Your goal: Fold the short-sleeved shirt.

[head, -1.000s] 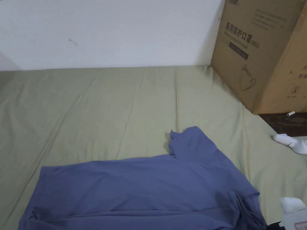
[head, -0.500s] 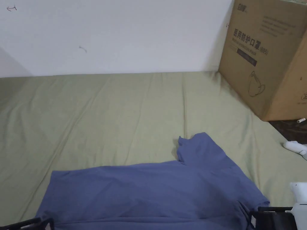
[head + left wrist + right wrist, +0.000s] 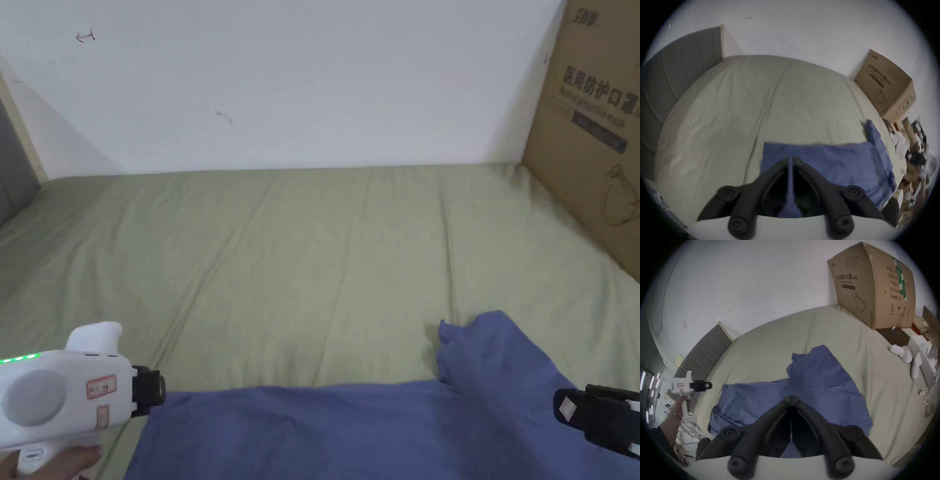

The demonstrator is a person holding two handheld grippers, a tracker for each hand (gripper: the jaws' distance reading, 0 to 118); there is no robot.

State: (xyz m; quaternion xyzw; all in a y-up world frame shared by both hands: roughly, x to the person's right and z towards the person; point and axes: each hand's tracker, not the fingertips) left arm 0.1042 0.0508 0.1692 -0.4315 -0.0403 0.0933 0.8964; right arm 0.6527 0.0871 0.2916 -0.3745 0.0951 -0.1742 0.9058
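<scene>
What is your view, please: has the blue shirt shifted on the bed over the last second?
No. The shirt has stayed: its sleeve ends by the same sheet crease; only the camera moved.

Pale green bedsheet (image 3: 300, 262) creased across the middle of the frame, white wall (image 3: 300, 81) along the top, printed cardboard box (image 3: 594, 137) at the right edge, grey padded headboard (image 3: 705, 353) at mid-left in the right gripper view.
</scene>
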